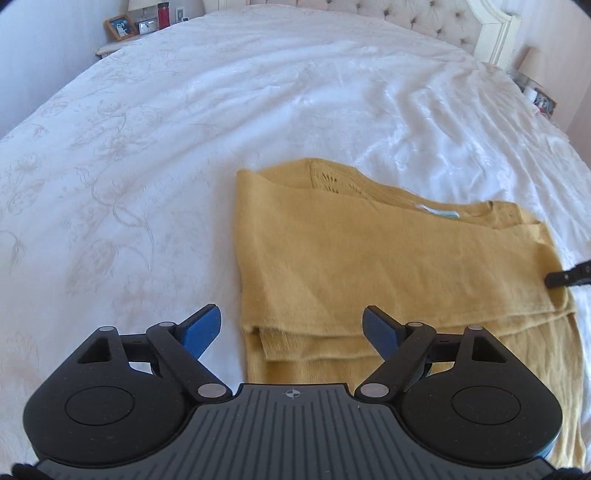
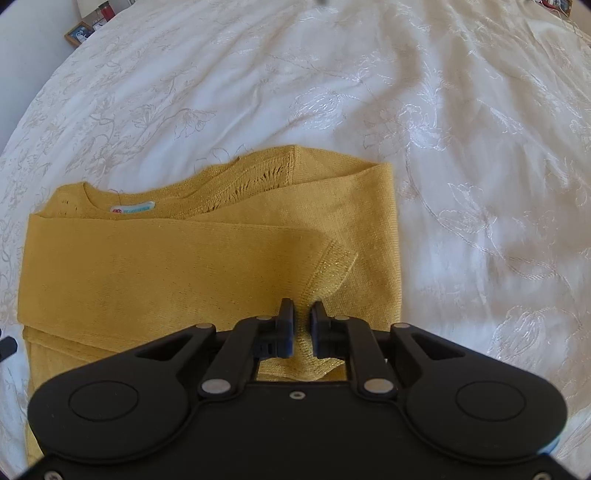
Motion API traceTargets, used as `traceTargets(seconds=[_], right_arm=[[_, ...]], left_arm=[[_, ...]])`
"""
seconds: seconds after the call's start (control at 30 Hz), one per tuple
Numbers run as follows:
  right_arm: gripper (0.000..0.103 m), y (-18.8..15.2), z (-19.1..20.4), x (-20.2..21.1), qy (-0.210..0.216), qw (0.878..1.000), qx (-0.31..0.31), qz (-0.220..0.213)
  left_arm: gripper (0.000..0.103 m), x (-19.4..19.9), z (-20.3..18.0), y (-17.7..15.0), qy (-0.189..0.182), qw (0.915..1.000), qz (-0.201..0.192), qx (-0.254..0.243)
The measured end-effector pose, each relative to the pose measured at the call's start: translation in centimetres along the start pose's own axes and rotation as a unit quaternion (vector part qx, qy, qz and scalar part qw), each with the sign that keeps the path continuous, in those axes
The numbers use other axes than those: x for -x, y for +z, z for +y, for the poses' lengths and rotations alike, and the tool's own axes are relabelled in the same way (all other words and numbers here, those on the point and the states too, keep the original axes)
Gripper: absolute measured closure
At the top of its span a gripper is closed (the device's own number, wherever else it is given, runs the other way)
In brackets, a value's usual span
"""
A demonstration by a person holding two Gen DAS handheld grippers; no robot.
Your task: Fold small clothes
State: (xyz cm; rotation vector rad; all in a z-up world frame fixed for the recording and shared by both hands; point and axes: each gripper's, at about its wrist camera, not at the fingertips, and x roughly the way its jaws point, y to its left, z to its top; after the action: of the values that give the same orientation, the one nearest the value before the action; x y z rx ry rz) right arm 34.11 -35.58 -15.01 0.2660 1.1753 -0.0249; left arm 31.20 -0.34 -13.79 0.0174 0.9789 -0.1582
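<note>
A mustard-yellow knitted sweater (image 1: 369, 258) (image 2: 166, 266) lies partly folded on the white bed, sleeves laid across its body and the neck label (image 2: 133, 209) showing at the top. My left gripper (image 1: 291, 310) hovers over the sweater's lower left edge, its blue pads (image 1: 203, 328) wide open with nothing between them. My right gripper (image 2: 303, 306) is low over the folded-in sleeve cuff (image 2: 332, 266). Its jaws stand a narrow gap apart, and fabric shows through the gap without being pinched. The right gripper's finger (image 1: 569, 277) also pokes in at the sweater's right edge.
The embroidered white bedspread (image 1: 184, 129) stretches all round the sweater. A tufted headboard (image 1: 369, 11) stands at the far end. A nightstand at the far left holds a photo frame (image 1: 120, 26) and a red bottle (image 1: 163, 14). Clutter sits at the far right (image 1: 543, 101).
</note>
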Motion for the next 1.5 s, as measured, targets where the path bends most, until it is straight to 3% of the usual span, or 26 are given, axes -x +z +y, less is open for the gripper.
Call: traceTargets(seconds=[0.2,0.27,0.33,0.5,0.6,0.67,0.8,0.9,1.03,1.23,1.47,1.5], right_arm=[[0.081,0.2,0.1,-0.1,-0.003,1.0,0.001,-0.005],[0.075,0.1,-0.2,-0.2,-0.012,1.0,-0.002,-0.008],[0.055,0.0,-0.5,-0.2,-0.026,1.0,-0.003,-0.012],[0.046,-0.5,-1.4,0.6,-0.042,0.999,-0.016,-0.03],[0.044,-0.8,-1.1,1.9,-0.046,0.997,-0.008,-0.06],[0.043,-0.8,-0.4,2.6,-0.04,0.996,0.001,-0.078],[0.032,-0.5,1.3,2.7,0.003,0.995,0.023,-0.094],[0.032,-0.2,3.0,1.8,0.03,0.995,0.047,-0.082],[0.031,-0.4,4.3,0.0,0.056,0.996,0.05,-0.053],[0.033,-1.8,0.8,-1.2,0.017,1.0,0.0,-0.016],[0.026,-3.1,-1.4,0.7,-0.013,0.999,-0.026,-0.028],[0.021,-3.4,-1.5,1.1,-0.016,0.999,-0.029,-0.03]], left_arm=[[0.019,-4.1,1.5,1.2,0.071,0.9967,0.039,-0.001],[0.019,-4.9,2.8,0.9,0.088,0.9943,0.058,0.016],[0.017,-5.0,4.5,0.3,0.094,0.9926,0.062,0.044],[0.018,-4.4,6.8,-0.6,0.13,0.9876,0.076,0.043],[0.021,-3.0,7.6,-0.5,0.134,0.9868,0.07,0.058],[0.021,-1.5,7.5,-0.1,0.13,0.988,0.049,0.068],[0.021,0.7,5.3,1.6,0.088,0.9945,0.009,0.057],[0.021,0.0,2.6,3.2,0.042,0.9984,-0.001,0.038],[0.021,-2.5,0.2,4.1,0.009,0.9995,0.009,0.029],[0.019,-6.3,1.9,2.8,0.034,0.9951,0.066,0.065],[0.02,-4.1,3.7,1.7,0.028,0.996,0.064,0.057],[0.019,-3.6,3.8,1.4,0.023,0.9961,0.062,0.059]])
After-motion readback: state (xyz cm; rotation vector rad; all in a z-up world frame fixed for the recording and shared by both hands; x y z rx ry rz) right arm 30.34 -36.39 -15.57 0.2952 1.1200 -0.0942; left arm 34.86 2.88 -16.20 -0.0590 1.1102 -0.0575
